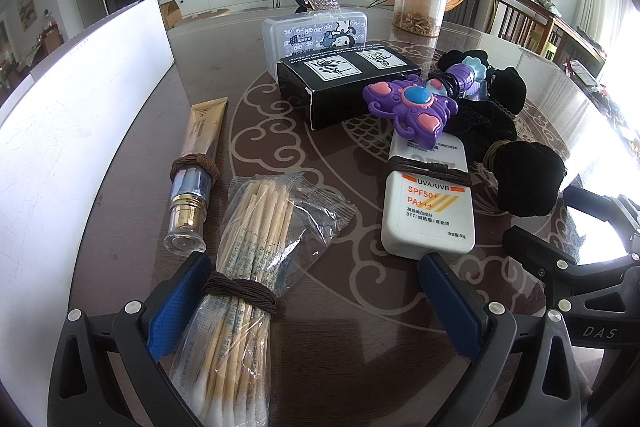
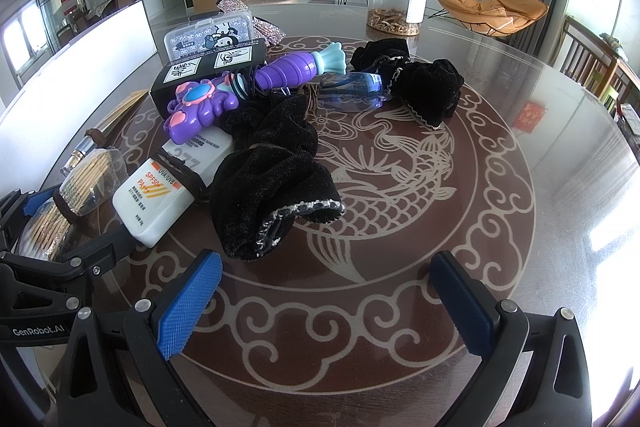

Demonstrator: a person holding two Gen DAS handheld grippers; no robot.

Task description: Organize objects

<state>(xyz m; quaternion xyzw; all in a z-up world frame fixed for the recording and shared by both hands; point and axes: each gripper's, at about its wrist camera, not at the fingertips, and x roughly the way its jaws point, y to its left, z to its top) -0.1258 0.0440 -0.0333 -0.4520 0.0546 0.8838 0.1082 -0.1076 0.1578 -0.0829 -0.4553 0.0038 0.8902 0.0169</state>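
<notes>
Cotton swabs (image 1: 244, 267), bagged, look light and crinkly; grab at the brown band. Left gripper (image 1: 316, 307) gapes around them; right gripper (image 2: 324, 303) at three o'clock, released.

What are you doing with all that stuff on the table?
Someone is tidying a messy round table with a gripper in each hand. The left gripper is open around a bag of cotton swabs tied with a brown band, but has not squeezed it. The right gripper is open and empty, hovering near a black velvet scrunchie. A white sunscreen bottle, a purple toy wand and a black box lie waiting.
</notes>
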